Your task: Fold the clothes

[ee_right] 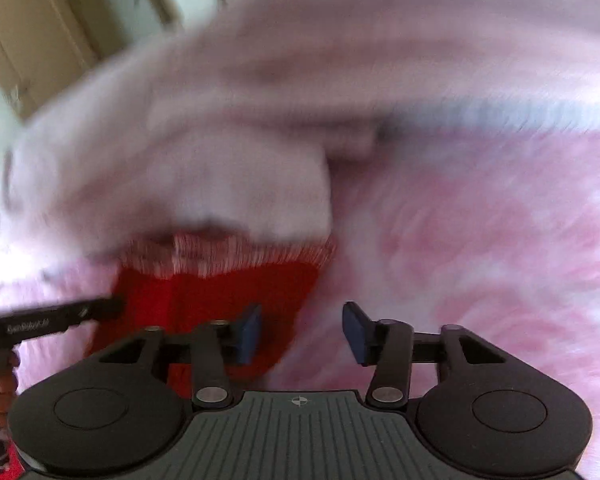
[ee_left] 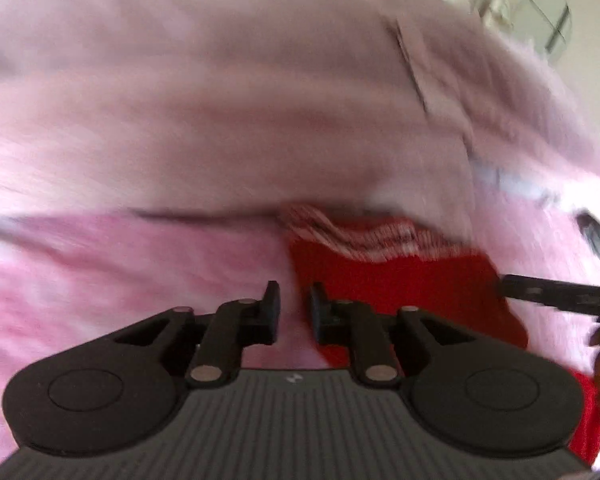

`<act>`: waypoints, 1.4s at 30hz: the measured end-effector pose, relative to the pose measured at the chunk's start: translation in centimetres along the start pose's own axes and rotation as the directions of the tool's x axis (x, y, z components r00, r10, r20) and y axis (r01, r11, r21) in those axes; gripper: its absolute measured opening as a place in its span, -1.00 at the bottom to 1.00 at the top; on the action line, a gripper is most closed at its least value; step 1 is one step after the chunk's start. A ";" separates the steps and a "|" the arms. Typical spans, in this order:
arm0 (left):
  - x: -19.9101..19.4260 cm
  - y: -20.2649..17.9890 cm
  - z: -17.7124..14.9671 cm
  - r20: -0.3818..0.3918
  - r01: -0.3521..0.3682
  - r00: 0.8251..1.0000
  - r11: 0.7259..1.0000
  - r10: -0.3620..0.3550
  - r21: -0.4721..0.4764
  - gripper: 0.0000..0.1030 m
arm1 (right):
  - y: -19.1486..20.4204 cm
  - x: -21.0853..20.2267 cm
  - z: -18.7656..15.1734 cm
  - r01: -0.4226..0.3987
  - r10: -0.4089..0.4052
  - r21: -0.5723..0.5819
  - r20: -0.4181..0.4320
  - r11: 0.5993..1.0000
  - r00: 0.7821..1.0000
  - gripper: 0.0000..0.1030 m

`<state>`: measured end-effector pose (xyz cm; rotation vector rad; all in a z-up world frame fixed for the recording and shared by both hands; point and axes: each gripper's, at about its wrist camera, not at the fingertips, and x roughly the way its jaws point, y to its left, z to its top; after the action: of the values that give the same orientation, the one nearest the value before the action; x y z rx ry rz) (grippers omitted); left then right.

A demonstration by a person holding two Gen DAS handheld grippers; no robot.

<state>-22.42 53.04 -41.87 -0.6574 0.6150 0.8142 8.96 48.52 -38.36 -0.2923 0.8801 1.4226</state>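
While both tools hang low over a pink mottled bedspread [ee_right: 480, 248], the left gripper [ee_left: 295, 308] shows only a narrow gap between its black pads, with nothing seen between them, and the right gripper [ee_right: 300, 330] stands spread, its blue pads clear of any cloth. Just ahead of them lies a red garment [ee_left: 400, 280], a knit by the look of it, with a red-and-white ribbed band [ee_right: 236, 254] along its far edge; whether it is already folded or merely bunched, the blur will not say. Beyond it, and lapping over that band, rises a large pale pink garment [ee_left: 220, 92], a seam or placket running down its right side. Both pieces look soft, light and limp, likely to sag and drag along the fuzzy cover, so a firm hem, the ribbed band or a seamed corner seems the surest hold. Farther off, a wall and cupboard fronts [ee_right: 28, 28] show dimly.
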 end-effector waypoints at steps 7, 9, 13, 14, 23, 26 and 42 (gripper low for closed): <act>-8.9 1.9 -5.6 0.023 -0.004 1.000 1.000 0.005 -0.016 -0.93 | -0.8 -7.8 -3.9 0.017 -0.017 -0.050 0.000 0.999 1.000 -0.16; -10.8 2.6 -7.3 0.026 -0.029 0.999 0.999 0.030 -0.012 -0.94 | -0.9 -8.1 -6.7 0.053 -0.060 -0.104 -0.070 0.993 0.996 -0.27; -10.9 4.2 -11.6 0.019 -0.215 0.977 0.976 0.214 0.044 -0.94 | -4.0 -8.5 -11.7 0.219 -0.232 -0.118 -0.116 0.969 0.966 -0.36; -11.1 4.9 -12.0 0.021 -0.248 0.969 0.969 0.247 0.021 -0.94 | -5.1 -9.7 -12.4 0.256 -0.264 -0.094 -0.082 0.962 0.961 -0.37; -15.6 2.7 -12.5 0.025 -0.299 0.953 0.952 0.301 -0.071 -0.93 | -11.6 -18.4 -15.3 0.434 -0.432 0.157 -0.051 0.887 0.901 -0.39; -15.4 0.9 -15.5 -0.067 -0.334 0.941 0.942 0.331 -0.039 -0.83 | -13.0 -20.5 -16.8 0.468 -0.462 0.191 -0.078 0.863 0.883 -0.39; -22.7 -3.7 -18.1 -0.072 -0.370 0.928 0.880 0.366 -0.296 -0.84 | -21.8 -33.7 -15.8 0.244 -0.302 0.539 0.022 0.806 0.953 -0.90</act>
<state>-36.05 27.74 -36.31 -0.8419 0.6428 1.2809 26.90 9.63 -33.00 0.0805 1.0589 0.8692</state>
